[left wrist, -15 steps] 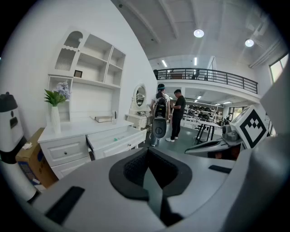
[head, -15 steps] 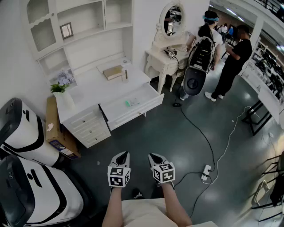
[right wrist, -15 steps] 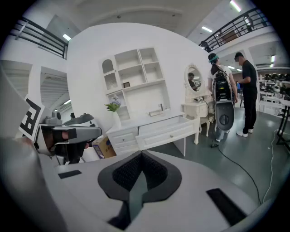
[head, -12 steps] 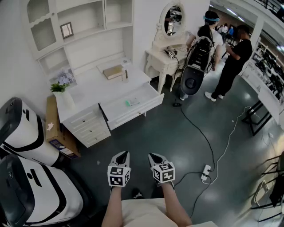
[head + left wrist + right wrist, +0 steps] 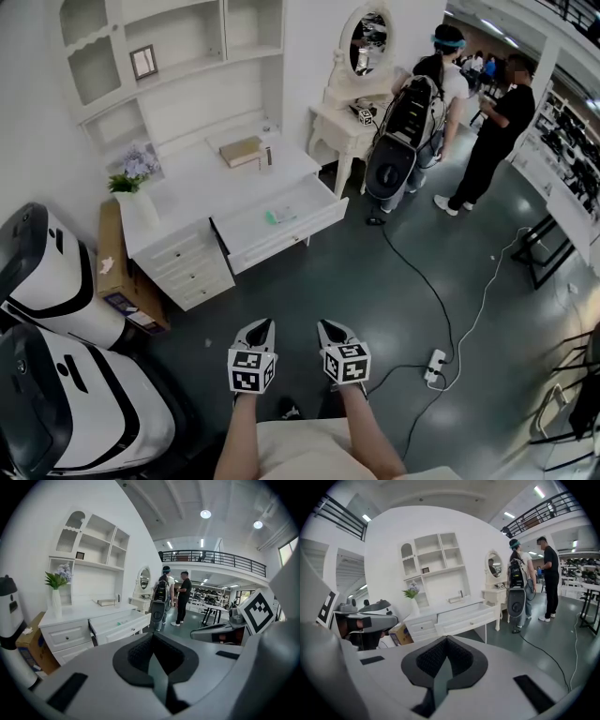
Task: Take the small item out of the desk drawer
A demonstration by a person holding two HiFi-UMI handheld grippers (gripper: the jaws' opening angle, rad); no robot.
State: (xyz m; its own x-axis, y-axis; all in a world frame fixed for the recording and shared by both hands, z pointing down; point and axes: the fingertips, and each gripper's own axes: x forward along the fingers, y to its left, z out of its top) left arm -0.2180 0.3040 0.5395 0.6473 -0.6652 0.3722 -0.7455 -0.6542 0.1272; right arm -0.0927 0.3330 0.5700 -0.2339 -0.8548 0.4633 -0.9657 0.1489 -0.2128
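Head view, with both claw views. The left claw (image 5: pixel 263 325) and the right claw (image 5: pixel 324 326) are held low in front of the person, side by side above the floor (image 5: pixel 375 281) and well apart from the desk (image 5: pixel 202 183). Each is clenched on nothing; its own view shows the two pads meeting along one seam.

Compared with half a second ago, neither claw has moved. The only changes are in the background: a bystander carrying a large black pack (image 5: pixel 392 155) now stands a little further left, nearer the dressing table (image 5: pixel 342 127), and the view itself has drifted slightly.

The drawer (image 5: pixel 291 234) stands pulled out under the tabletop. The small item (image 5: pixel 271 217) – a green object, too small to identify – lies inside it towards the left, untouched.

The task therefore appears no further along. The drawer probably needs no opening, so what is left is the walk to the desk, an opened claw, the pick and the lift – the bystander stands clear of that path.
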